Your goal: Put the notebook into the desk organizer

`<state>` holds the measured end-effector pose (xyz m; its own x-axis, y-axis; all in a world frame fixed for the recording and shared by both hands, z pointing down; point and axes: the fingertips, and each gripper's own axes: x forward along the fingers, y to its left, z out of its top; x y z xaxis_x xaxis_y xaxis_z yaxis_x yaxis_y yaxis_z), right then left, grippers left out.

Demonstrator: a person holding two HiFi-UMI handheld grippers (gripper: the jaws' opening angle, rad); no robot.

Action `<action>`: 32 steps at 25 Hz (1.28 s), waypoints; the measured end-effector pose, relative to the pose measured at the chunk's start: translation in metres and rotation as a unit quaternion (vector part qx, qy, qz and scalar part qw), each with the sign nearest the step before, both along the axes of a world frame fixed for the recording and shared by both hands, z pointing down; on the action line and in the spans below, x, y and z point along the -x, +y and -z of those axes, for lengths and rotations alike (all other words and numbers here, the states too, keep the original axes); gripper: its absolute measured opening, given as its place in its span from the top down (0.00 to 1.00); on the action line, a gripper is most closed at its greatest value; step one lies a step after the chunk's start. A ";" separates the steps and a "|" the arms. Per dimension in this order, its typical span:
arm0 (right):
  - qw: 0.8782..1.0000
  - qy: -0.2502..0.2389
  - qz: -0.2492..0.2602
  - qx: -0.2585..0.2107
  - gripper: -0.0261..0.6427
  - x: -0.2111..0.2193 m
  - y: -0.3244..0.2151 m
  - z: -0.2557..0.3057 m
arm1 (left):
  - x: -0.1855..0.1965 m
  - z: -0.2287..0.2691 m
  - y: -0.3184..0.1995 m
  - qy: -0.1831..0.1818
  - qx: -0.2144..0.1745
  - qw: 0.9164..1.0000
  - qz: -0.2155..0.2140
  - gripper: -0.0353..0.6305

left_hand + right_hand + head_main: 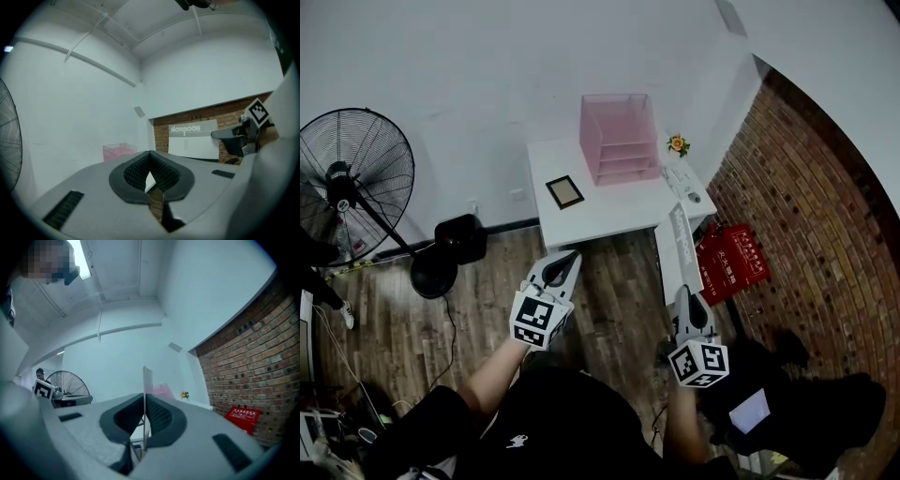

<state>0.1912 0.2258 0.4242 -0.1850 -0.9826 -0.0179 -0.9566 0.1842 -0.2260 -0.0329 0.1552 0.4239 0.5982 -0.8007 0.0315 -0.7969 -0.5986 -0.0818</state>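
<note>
A pink clear desk organizer (619, 136) stands at the back of a white table (609, 216). My right gripper (686, 296) is shut on a grey-white notebook (681, 246), held on edge over the floor by the table's right front corner. In the right gripper view the notebook (145, 380) shows as a thin upright edge between the pads, with the organizer (160, 390) beyond. The left gripper view shows the notebook's cover (193, 140) and the organizer (119, 151). My left gripper (566, 257) hovers in front of the table, shut with nothing in it.
A small dark-framed picture (564, 191) lies on the table's left part, and a small flower (678, 143) stands at its right back. A standing fan (352, 187) is at the left, a red box (733, 258) by the brick wall (806, 206) at the right.
</note>
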 end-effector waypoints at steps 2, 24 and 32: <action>1.000 0.001 0.005 0.001 0.94 -0.003 -0.005 -0.001 | -0.004 0.000 -0.004 0.004 0.002 1.000 0.000 0.94; 1.000 -0.014 0.010 0.021 0.94 -0.014 -0.106 -0.012 | -0.024 -0.020 -0.107 -0.023 0.017 1.000 -0.002 0.94; 1.000 -0.011 0.009 0.027 0.94 -0.009 -0.181 -0.003 | -0.024 -0.013 -0.184 -0.027 0.026 0.999 -0.006 0.94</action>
<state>0.1999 0.0448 0.4275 -0.2025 -0.9788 0.0307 -0.9480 0.1881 -0.2568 -0.0088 -0.0288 0.4372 0.6048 -0.7894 0.1051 -0.7845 -0.6133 -0.0921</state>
